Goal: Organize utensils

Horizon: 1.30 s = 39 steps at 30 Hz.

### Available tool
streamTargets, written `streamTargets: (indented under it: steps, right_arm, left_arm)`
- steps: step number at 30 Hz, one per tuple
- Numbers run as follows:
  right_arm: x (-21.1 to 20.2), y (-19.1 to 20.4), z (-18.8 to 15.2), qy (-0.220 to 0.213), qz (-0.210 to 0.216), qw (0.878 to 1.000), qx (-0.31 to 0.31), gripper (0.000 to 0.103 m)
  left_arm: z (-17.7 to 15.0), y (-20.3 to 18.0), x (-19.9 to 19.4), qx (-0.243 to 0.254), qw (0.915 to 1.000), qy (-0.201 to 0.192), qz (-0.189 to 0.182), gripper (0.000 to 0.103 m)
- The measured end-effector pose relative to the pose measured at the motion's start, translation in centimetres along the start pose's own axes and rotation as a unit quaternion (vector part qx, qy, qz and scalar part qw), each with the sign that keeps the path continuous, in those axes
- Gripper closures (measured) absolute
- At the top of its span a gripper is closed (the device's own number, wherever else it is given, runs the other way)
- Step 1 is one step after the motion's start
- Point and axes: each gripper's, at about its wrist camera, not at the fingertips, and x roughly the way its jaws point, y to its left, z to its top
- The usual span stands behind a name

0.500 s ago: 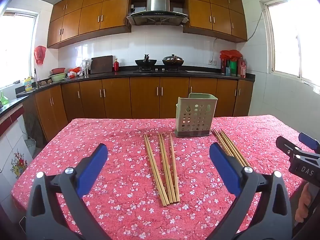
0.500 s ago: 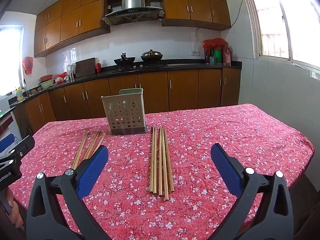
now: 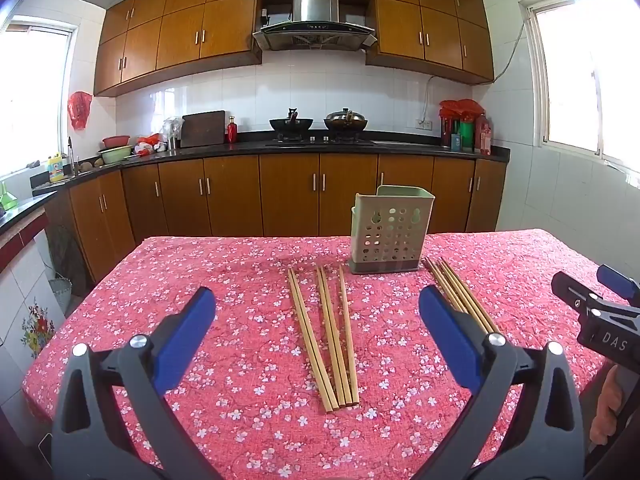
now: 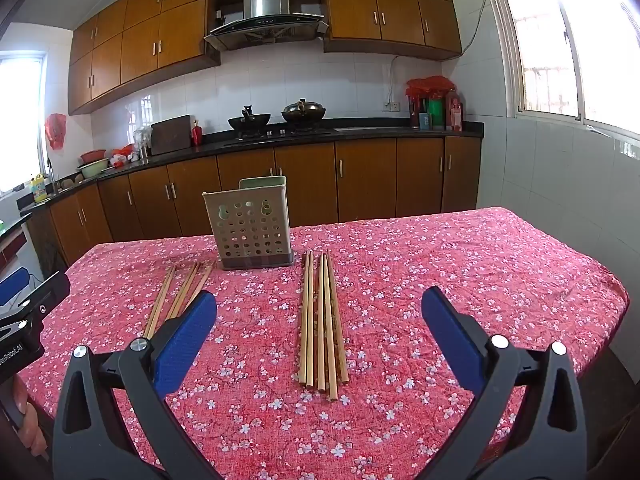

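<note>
The left gripper (image 3: 316, 320) is hovering above the table with its blue-padded jaws spread wide apart, gripping nothing. Ahead of it, one group of bamboo chopsticks (image 3: 326, 332) is lying flat on the red floral tablecloth (image 3: 180, 280), fanning slightly toward the far end. The right gripper (image 4: 318, 320) is likewise hanging with its jaws wide apart and empty, and a second bundle of chopsticks (image 4: 320, 320) is lying straight ahead of it (tighter packed than the other group). The perforated green utensil holder (image 3: 390, 234) is standing upright at the far ends of both groups, between them, just beyond their tips. Both bundles are sitting outside the holder.
</note>
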Motion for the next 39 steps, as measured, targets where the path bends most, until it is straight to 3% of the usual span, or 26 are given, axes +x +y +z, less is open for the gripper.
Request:
streamTargets:
  steps: [39]
  right_arm:
    - [0.07,-0.16,0.06,0.001,0.000,1.000,0.001,0.002]
  left_arm:
    - [0.00,0.00,0.01,0.000,1.0000,0.001,0.000,0.004]
